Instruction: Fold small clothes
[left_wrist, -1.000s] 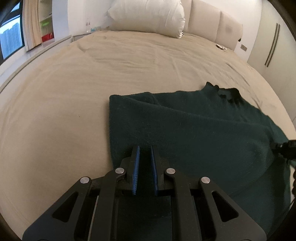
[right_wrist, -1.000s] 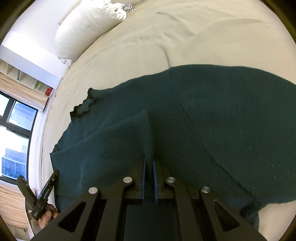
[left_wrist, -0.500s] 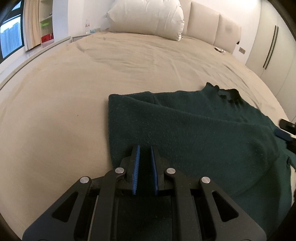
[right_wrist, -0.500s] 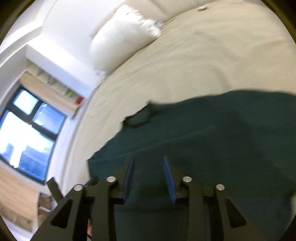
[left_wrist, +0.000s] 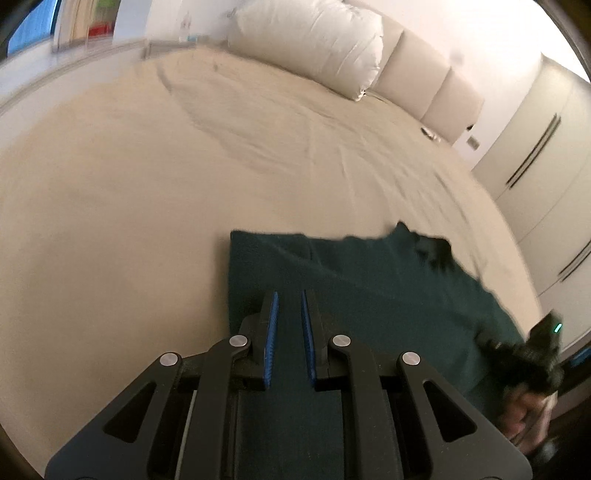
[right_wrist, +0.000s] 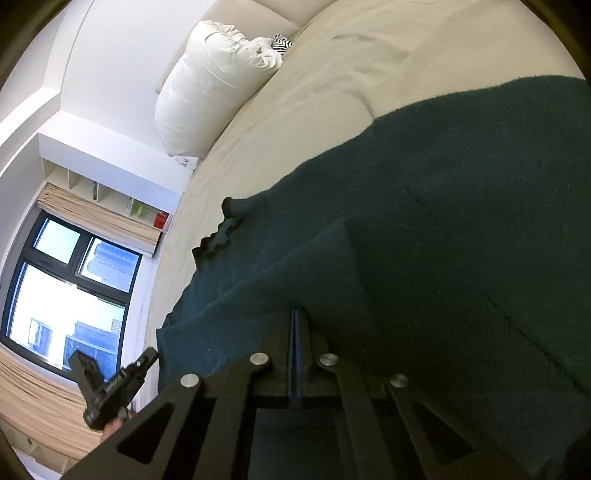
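A dark green knit sweater (left_wrist: 369, 302) lies partly folded on the beige bed; it also fills the right wrist view (right_wrist: 461, 229). Its ruffled collar (right_wrist: 218, 236) points toward the window. My left gripper (left_wrist: 288, 310) hovers over the sweater's near left part, jaws slightly apart, holding nothing. My right gripper (right_wrist: 295, 321) is shut with its blue pads together, low over the sweater's folded layer; I see no cloth between the pads. The right gripper shows blurred at the far right of the left wrist view (left_wrist: 532, 358). The left gripper shows at the lower left of the right wrist view (right_wrist: 110, 384).
The bed sheet (left_wrist: 147, 184) stretches wide to the left and back. A white pillow (left_wrist: 310, 40) and padded headboard (left_wrist: 436, 96) stand at the far end. Wardrobe doors (left_wrist: 546, 155) are at the right. A window (right_wrist: 62, 295) and shelves (right_wrist: 122, 203) lie beyond the bed's edge.
My right gripper let go of the sweater fold, opened, then shut again empty low over the cloth. My left gripper lifted and tilted a little, jaws unchanged.
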